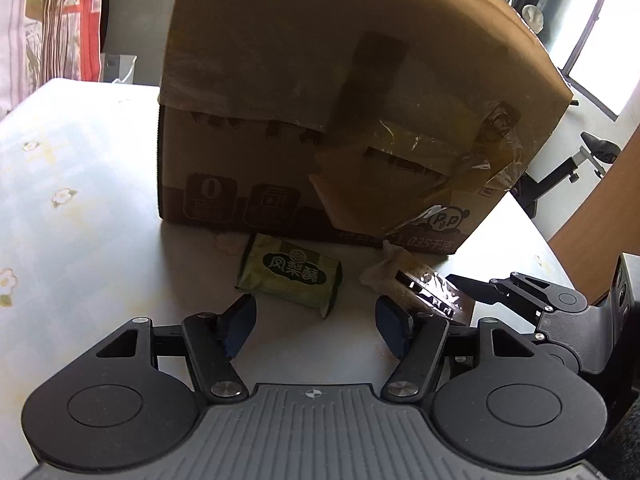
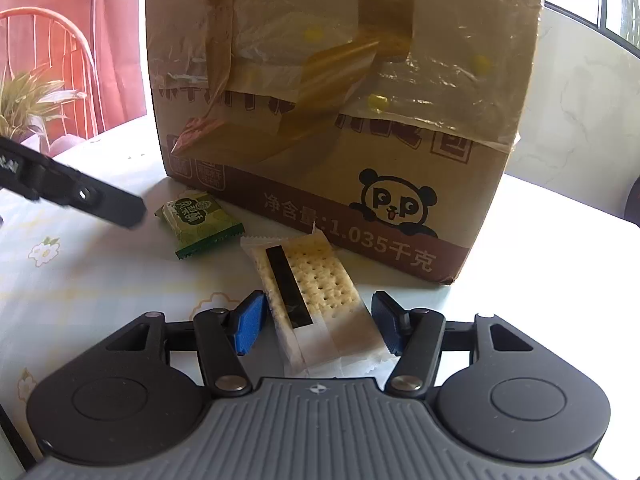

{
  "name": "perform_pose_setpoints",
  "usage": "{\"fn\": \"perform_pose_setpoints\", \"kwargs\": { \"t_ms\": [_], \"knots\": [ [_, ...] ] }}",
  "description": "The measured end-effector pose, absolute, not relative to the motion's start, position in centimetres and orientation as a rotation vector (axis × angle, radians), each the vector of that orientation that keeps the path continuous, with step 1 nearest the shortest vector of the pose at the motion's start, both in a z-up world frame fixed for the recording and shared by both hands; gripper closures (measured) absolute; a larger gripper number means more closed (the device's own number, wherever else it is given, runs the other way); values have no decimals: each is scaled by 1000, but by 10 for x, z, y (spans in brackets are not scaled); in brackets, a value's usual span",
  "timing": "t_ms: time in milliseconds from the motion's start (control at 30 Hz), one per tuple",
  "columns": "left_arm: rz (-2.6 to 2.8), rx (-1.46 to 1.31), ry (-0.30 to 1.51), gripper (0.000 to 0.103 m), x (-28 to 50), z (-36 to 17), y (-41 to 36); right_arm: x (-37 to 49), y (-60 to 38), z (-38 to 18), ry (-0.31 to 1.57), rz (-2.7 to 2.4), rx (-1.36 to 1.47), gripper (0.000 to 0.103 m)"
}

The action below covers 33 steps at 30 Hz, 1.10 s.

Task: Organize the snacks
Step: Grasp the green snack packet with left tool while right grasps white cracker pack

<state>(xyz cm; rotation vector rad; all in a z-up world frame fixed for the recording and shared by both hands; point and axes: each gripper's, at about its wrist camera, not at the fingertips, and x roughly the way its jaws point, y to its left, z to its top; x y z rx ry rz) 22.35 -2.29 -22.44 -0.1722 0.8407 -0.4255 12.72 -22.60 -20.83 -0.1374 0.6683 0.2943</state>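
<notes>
Two hand-held grippers work over a white table (image 1: 80, 184) with a faint flower print. A big taped cardboard box (image 2: 344, 128) stands at the far side, panda logo on its lower right corner.

Task things: two snacks lying on the table just in front of the box. The green pastry packet (image 1: 292, 276) sits to the left, close to the box base, flat, slightly skewed. The clear cracker packet (image 2: 316, 304) lies to its right, long axis running near to far, far end close to the box, crackers and a dark strip visible through the wrapper.

The left gripper (image 1: 316, 326) hovers low over bare table, near side of the green packet. Jaws released, about half spread, nothing between the blue pads. Green packet lies just beyond the fingertips, not touched.

The right gripper (image 2: 320, 322) straddles the near half of the cracker packet. Packet sits between the two blue pads; small gaps show on both sides, so pads do not press it. Not clenched, not yet a grasp. Packet seems to rest on the table.

In the left wrist view the right gripper's finger shows at the cracker packet's right edge. In the right wrist view one left finger (image 2: 100, 200) shows just left of the green packet.
</notes>
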Motion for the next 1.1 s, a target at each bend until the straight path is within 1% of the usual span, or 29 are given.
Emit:
{"fn": "perform_pose_setpoints", "kwargs": {
  "t_ms": [167,300,500,733,800,833,867,967,1100],
  "knots": [
    [-350,-245,874,35,240,-235,-33,126,-225,-209,664,295,-142,42],
    [-232,-253,849,36,249,-238,-37,125,-226,-208,663,298,-140,42],
    [-164,-121,801,35,251,-246,-60,125,-228,-208,667,309,-121,43],
    [-161,-22,783,35,246,-251,-63,125,-226,-207,665,309,-127,43],
    [-165,-25,774,38,245,-252,-61,125,-226,-207,664,309,-125,43],
    [-165,-22,767,51,243,-253,-59,125,-226,-207,664,310,-124,43],
    [-168,-26,761,56,240,-251,-55,125,-226,-207,664,311,-122,43],
    [-197,-65,765,59,234,-250,-45,125,-227,-208,669,313,-115,43],
    [-253,-17,759,59,217,-249,-37,126,-228,-208,668,314,-113,43]
  ]
}}
